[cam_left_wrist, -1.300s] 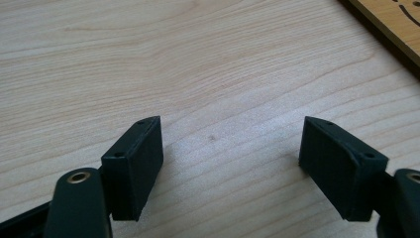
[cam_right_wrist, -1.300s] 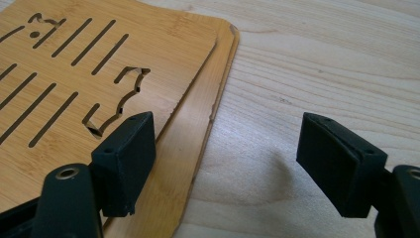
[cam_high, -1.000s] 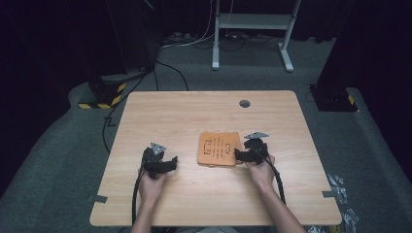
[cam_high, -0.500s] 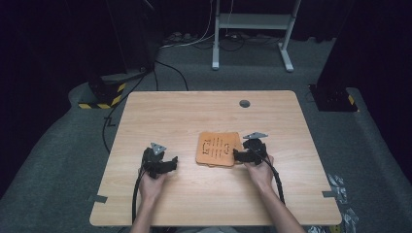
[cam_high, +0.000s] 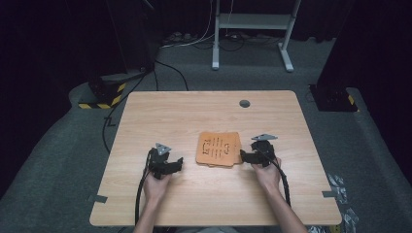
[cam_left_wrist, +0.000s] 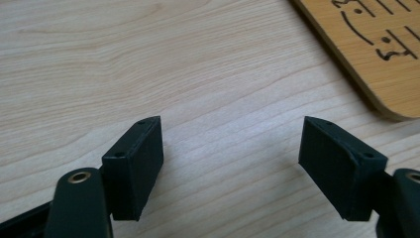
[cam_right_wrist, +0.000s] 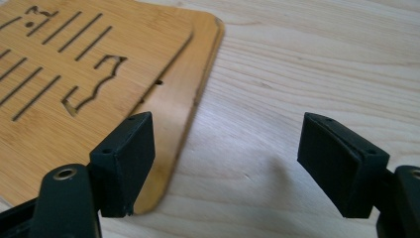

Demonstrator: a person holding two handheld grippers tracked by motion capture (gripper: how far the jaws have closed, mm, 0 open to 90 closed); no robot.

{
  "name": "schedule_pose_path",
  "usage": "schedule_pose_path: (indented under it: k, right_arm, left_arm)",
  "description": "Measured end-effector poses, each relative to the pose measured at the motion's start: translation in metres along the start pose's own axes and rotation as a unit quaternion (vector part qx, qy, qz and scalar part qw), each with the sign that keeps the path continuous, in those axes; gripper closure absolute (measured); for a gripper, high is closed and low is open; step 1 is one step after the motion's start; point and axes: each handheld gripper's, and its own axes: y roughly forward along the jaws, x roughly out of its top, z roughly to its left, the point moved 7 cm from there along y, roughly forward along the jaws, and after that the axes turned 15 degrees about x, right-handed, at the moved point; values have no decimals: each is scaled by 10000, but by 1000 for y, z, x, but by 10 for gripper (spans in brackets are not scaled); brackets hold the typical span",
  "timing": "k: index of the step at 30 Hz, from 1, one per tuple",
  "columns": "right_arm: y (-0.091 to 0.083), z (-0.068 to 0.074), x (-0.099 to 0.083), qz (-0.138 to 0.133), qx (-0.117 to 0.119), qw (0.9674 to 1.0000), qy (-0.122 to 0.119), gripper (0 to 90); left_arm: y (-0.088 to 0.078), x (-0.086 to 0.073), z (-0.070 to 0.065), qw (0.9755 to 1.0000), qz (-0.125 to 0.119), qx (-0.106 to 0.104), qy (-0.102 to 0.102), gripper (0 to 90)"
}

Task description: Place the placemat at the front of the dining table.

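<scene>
Bamboo boards (cam_high: 218, 149): two thin slotted wooden plates stacked, top one shifted off the lower so the lower edge and corner peek out; lying flat near the middle of the table, a bit toward the person's side
Right gripper (cam_high: 244, 157): jaws spread wide, nothing between them, no grip; tips right at the right edge of the boards
Right gripper close-up: in the right gripper view one jaw hangs over the boards' (cam_right_wrist: 89, 74) rounded corner, other jaw over bare table; cannot tell if the jaw touches the wood
Left gripper (cam_high: 177, 162): jaws wide apart, empty, holding nothing; left of the boards with a gap of bare table between
Left gripper close-up: both jaws over plain tabletop in the left gripper view, boards' (cam_left_wrist: 376, 44) corner ahead and off to one side, apart from the jaws
Hands: left hand (cam_high: 156, 183) and right hand (cam_high: 267, 172) each behind their gripper, nearer the person than the boards
Cables: black, trailing back along each forearm
Table (cam_high: 204, 116): light wood; round grey cap (cam_high: 244, 103) in it, far side of the boards, well apart
Beyond table: grey carpet, white stand (cam_high: 252, 29) legs past the far edge
</scene>
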Motion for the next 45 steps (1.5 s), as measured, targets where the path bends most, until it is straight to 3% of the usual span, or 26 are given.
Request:
schedule_pose_path:
  k: [11, 12, 26, 31, 33, 39, 45]
  right_arm:
    - [-21, -26, -10, -138, -171, 9995, 226, 223]
    - [-26, -35, -13, -208, -278, 9992, 199, 223]
    - [-47, -78, -35, -314, -708, 9957, 502, 223]
    - [-49, -91, -41, -228, -860, 9952, 396, 199]
    - [-49, -95, -44, -427, -843, 9945, 456, 190]
    - [-52, -97, -46, -454, -939, 9933, 507, 183]
    - [-53, -97, -47, -371, -897, 9938, 546, 173]
  left_arm:
    - [-2, 7, -10, 9999, -41, -142, 71, 258]
    - [-3, 8, -11, 9998, -69, -161, 66, 271]
    - [-7, 11, -16, 9991, -137, -391, -90, 281]
    - [-6, 12, -19, 9989, -118, -439, -153, 285]
    - [-6, 12, -21, 9988, -146, -448, -145, 287]
    - [-7, 16, -29, 9984, -277, -485, -60, 313]
    - [-3, 23, -39, 9987, -198, -463, 114, 307]
